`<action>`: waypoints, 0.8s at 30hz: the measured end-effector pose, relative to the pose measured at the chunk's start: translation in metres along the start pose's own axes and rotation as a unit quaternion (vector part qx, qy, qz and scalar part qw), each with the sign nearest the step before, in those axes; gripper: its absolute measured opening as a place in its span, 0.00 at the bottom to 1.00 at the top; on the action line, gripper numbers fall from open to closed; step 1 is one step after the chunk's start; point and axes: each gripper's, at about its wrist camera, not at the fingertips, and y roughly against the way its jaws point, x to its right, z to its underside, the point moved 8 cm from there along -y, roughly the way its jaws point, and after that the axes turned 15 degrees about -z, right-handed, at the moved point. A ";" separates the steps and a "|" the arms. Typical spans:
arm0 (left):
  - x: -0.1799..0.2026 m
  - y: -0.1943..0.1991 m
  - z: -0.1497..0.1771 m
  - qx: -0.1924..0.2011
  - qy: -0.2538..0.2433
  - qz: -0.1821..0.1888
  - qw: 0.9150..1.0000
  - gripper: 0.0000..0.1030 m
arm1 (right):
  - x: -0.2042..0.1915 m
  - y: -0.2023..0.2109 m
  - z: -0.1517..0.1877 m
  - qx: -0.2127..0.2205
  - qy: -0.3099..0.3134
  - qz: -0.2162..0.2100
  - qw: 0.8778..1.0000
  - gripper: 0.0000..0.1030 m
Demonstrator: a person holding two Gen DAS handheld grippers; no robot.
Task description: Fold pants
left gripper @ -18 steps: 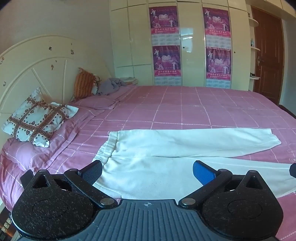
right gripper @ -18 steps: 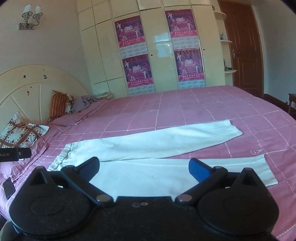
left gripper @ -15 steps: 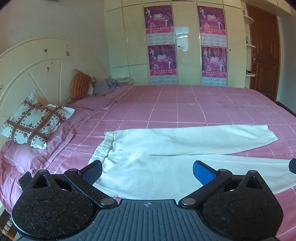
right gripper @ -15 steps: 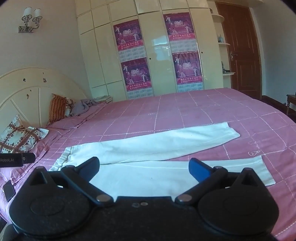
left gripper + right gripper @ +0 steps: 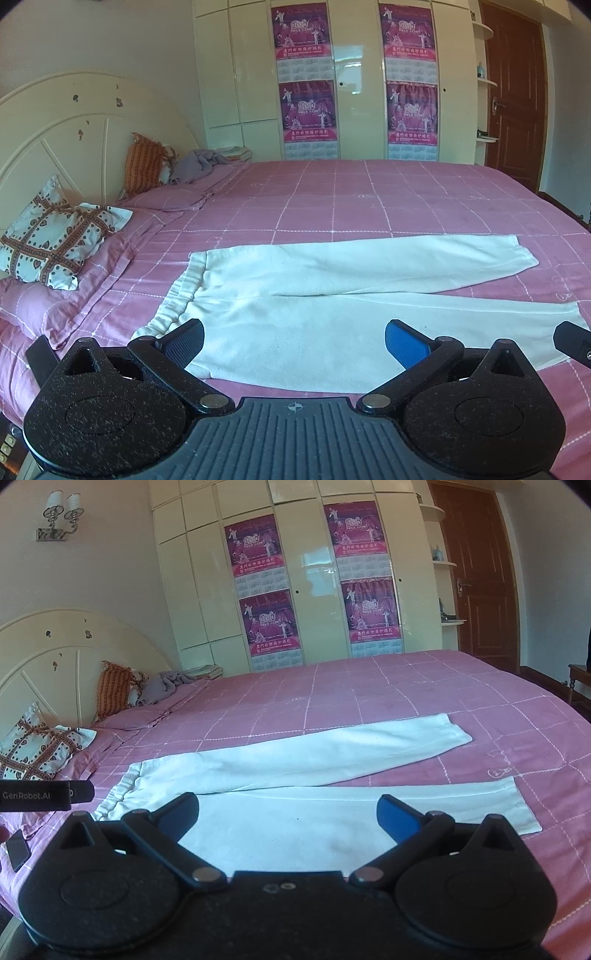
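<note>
Both cameras' views have shifted since half a second ago: in the left wrist view the wardrobe and door now sit a little further left in the picture, and in the right wrist view the pants lie lower in the picture and fill more of it.

White pants [image 5: 332,295] lie flat on a pink checked bedspread [image 5: 369,199], straight ahead of both claws. Their elastic waistband is ahead and to the left of the left gripper [image 5: 294,341]; the two legs run off to its right, the farther leg angled away from the nearer one so that a wedge of pink shows between the hems.

The left gripper has its jaws spread wide, with nothing between them; the near leg shows below the gap. The right gripper [image 5: 288,814] is likewise spread wide and empty, with the near leg below and just ahead of its fingers.

To the left of the right gripper, a dark bar of the other tool pokes into the picture.

Far left of both claws a patterned cushion [image 5: 55,236] rests by a cream headboard [image 5: 74,125]. Beyond the bed stands a cream wardrobe [image 5: 207,590] bearing magenta posters [image 5: 266,627], with a brown door [image 5: 480,579] to its right.
</note>
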 end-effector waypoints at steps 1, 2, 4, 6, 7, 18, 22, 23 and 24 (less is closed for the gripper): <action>0.001 0.001 0.000 -0.003 0.001 0.003 1.000 1.00 | 0.000 0.001 0.000 0.003 -0.004 -0.002 1.000 1.00; 0.001 0.001 -0.001 0.005 0.002 0.003 1.000 1.00 | 0.001 0.002 -0.001 0.006 -0.007 -0.003 1.000 1.00; 0.003 0.001 -0.001 0.012 -0.003 -0.001 1.000 1.00 | 0.001 0.002 -0.001 0.007 -0.007 0.000 1.000 1.00; 0.004 0.002 -0.002 0.007 0.000 0.003 1.000 1.00 | 0.000 0.002 -0.001 0.002 0.002 0.007 1.000 1.00; 0.006 0.002 -0.001 0.012 0.002 0.003 1.000 1.00 | 0.000 0.001 0.000 -0.001 0.006 0.012 1.000 1.00; 0.012 -0.003 -0.001 0.009 -0.006 0.004 1.000 1.00 | 0.011 0.003 0.005 -0.018 0.013 0.029 0.999 1.00; 0.016 -0.004 -0.001 0.010 -0.011 0.008 1.000 1.00 | 0.014 0.005 -0.001 -0.003 0.011 0.028 1.000 1.00; 0.017 -0.003 -0.001 0.010 -0.013 0.010 1.000 1.00 | 0.015 0.006 -0.002 -0.003 0.008 0.029 1.000 1.00; 0.018 -0.003 -0.001 0.013 -0.014 0.012 1.000 1.00 | 0.015 0.007 -0.003 -0.004 0.004 0.028 1.000 1.00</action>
